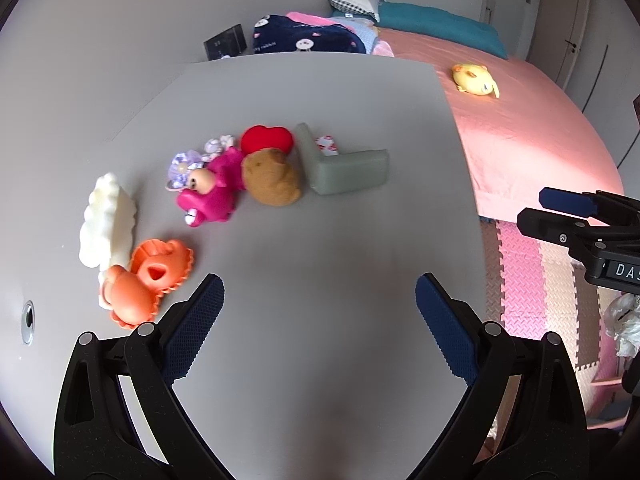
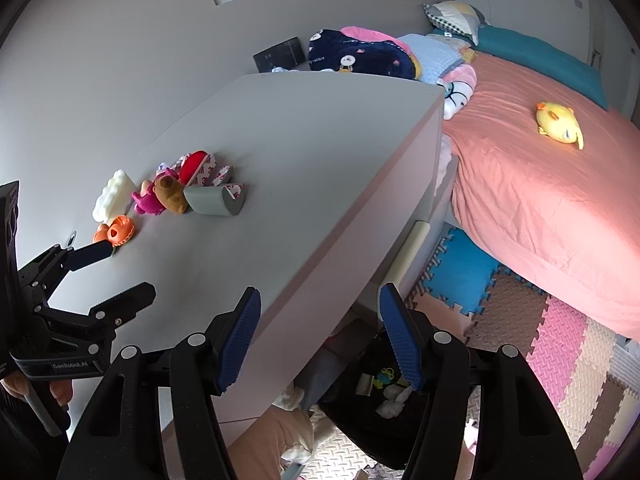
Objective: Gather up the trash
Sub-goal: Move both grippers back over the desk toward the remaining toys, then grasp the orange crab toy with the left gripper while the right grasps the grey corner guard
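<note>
Grey table is the landmark. Left gripper hovers over the table's near bare part, blue-padded jaws spread wide, nothing between them. Right gripper hangs past the table's right edge, jaws parted and empty, above a black trash bin on the floor under that edge; in the bin lie crumpled white tissues, a small pale wrapper and a green-yellow scrap. Toward the table's far left side sits a cluster of small things: white cloud-shaped foam piece, orange crab-shaped toy just in front of it and nearest the left gripper, magenta plush doll, brown plush touching the doll, red heart cushion behind the brown plush, purple-white flower bits behind the doll, and a grey L-shaped foam corner guard to the right of the plush with its adhesive strips showing. Beyond the table's right edge is a bed with a pink sheet, a yellow plush chick on it, and a teal pillow at the head. Folded navy blanket past the table's far edge. Foam puzzle mats cover the floor below the bed.
</note>
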{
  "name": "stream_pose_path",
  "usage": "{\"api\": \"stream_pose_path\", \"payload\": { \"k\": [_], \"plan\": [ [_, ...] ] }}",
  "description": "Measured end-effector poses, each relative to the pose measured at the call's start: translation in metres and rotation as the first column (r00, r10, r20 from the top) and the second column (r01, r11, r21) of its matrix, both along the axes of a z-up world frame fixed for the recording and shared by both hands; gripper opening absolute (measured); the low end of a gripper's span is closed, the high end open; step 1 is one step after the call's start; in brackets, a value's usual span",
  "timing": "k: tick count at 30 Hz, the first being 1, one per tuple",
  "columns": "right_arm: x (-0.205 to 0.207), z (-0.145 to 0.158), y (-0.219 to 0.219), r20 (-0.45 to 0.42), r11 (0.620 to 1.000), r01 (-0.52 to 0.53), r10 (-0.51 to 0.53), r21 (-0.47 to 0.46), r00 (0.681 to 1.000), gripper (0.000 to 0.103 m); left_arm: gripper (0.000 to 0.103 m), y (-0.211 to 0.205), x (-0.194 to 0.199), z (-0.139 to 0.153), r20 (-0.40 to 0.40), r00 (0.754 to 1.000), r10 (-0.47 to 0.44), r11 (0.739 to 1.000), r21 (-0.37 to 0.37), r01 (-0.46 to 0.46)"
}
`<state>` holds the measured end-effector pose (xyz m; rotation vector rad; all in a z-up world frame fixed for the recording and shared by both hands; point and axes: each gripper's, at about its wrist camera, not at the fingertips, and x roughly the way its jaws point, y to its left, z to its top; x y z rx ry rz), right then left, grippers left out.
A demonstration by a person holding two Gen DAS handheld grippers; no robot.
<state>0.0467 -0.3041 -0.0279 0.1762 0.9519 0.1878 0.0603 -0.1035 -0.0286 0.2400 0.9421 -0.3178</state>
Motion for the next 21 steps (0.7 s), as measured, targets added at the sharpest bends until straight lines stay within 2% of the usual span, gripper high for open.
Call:
{"api": "stream_pose_path", "payload": {
  "k": [14, 18, 21],
  "plan": [
    [0.035, -0.002, 0.045, -0.016, 0.997, -0.070, 0.069, -0.034, 0.997, 0.063, 0.095, 0.034, 0.034, -0.001, 0.018, 1.000, -0.003, 0.999, 0.052, 0.002],
    [0.046, -0.003, 0.061, -0.019, 0.992, -0.112, 0.111, -0.062, 0.994, 0.070, 0.095, 0.041, 0.040, -0.003, 0.021, 1.000, -0.012, 0.998, 0.068, 0.011],
    [0.056, -0.004, 0.073, -0.020, 0.987, -0.143, 0.142, -0.077, 0.990, 0.070, 0.095, 0.047, 0.045, -0.008, 0.009, 1.000, -0.014, 0.996, 0.085, 0.013]
  ]
}}
